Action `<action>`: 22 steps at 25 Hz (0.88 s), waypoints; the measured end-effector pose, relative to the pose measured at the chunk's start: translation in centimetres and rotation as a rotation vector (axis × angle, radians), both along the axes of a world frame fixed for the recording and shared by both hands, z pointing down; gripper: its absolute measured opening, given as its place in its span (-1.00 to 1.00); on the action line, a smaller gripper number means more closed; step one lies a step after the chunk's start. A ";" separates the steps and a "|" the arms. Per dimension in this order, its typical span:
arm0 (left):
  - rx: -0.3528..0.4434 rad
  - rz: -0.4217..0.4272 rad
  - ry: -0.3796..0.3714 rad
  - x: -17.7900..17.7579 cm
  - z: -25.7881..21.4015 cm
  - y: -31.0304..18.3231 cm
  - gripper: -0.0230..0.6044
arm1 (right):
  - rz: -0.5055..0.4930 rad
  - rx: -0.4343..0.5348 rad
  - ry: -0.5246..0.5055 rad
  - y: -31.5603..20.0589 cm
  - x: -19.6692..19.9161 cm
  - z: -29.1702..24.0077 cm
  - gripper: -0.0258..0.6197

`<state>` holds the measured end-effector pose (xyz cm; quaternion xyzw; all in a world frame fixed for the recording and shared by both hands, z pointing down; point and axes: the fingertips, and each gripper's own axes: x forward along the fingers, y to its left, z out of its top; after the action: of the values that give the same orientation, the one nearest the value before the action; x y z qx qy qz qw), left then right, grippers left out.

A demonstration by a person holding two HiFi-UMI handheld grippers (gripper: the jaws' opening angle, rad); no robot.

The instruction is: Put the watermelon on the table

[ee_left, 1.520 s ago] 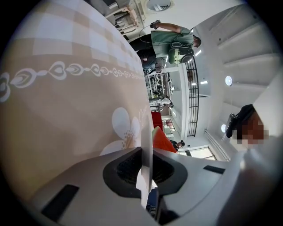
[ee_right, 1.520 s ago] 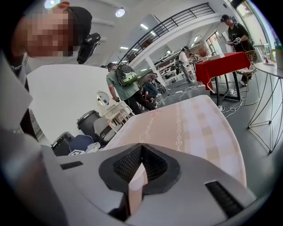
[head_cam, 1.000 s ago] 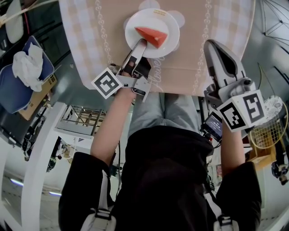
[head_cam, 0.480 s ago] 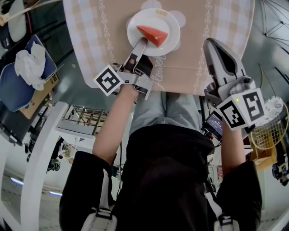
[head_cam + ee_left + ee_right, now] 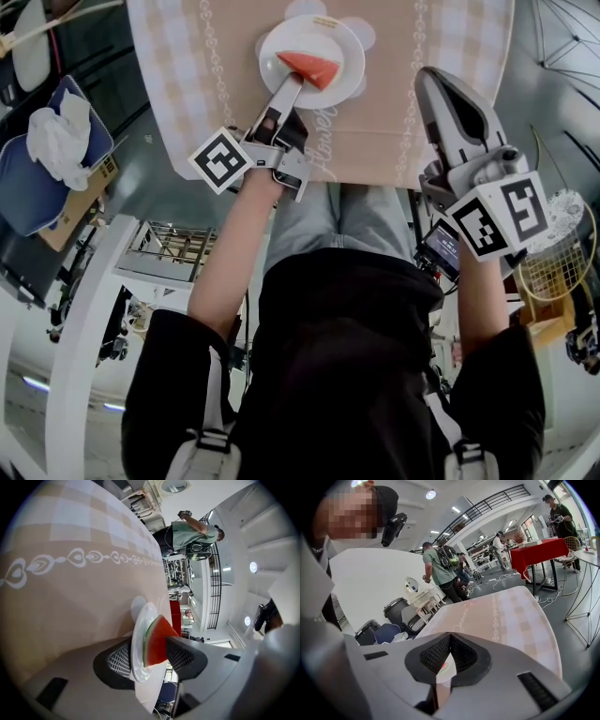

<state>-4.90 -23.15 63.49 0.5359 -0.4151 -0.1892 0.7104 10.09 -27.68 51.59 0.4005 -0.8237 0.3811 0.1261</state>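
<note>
A red watermelon wedge [image 5: 309, 67] with a green rind lies on a white plate [image 5: 349, 49], which rests on the beige tablecloth of the table [image 5: 394, 122]. My left gripper [image 5: 291, 84] reaches to the plate's near rim. Its jaws have just been opening. In the left gripper view the plate [image 5: 137, 641] and the watermelon [image 5: 158, 639] stand between the spread pads [image 5: 180, 656] of the left gripper [image 5: 150, 656], and the grip is loosened. My right gripper [image 5: 433, 80] hovers over the table's right part. The right gripper's [image 5: 449, 637] tips meet with nothing between them.
A blue seat with white cloth [image 5: 52, 141] stands to the left of the table, a wire rack [image 5: 178, 248] below it and a wire basket [image 5: 562, 267] at the right. Behind the table are several people and a red-covered table [image 5: 539, 550].
The left gripper stays at the plate's near rim, and plate and gripper sit slightly higher in the picture. The right gripper has hardly moved.
</note>
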 end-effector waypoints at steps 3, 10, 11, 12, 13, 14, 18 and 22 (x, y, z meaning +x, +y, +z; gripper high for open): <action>0.009 0.007 -0.006 0.0 -0.3 -0.2 -0.26 | 0.005 0.012 0.000 0.0 0.0 -0.4 -0.87; 0.006 0.082 -0.057 0.5 -0.7 0.9 -0.02 | 0.010 0.028 0.003 0.5 -0.3 -1.3 -0.88; 0.004 0.090 -0.059 0.5 -0.7 1.2 -0.01 | 0.011 0.030 0.001 0.7 -0.3 -1.4 -0.88; 0.003 0.101 -0.065 0.5 -0.7 1.6 0.00 | 0.012 0.031 0.000 0.9 -0.4 -1.5 -0.87; 0.004 0.117 -0.077 0.4 -0.8 1.9 0.01 | 0.013 0.033 0.000 1.0 -0.4 -1.6 -0.87; 0.008 0.139 -0.098 0.2 -0.7 2.1 0.03 | 0.014 0.034 -0.001 1.0 -0.4 -1.6 -0.88; 0.022 0.192 -0.170 -0.7 -0.7 2.7 0.04 | 0.014 0.043 -0.004 0.9 -0.7 -2.0 -0.87; 0.038 0.221 -0.198 -1.1 -1.1 2.9 0.04 | 0.015 0.051 -0.009 1.1 -1.2 -2.3 -0.88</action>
<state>-5.95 -20.20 62.35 0.6078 -0.4179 -0.0637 0.6723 8.94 -26.56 49.29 0.4079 -0.8307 0.3628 0.1092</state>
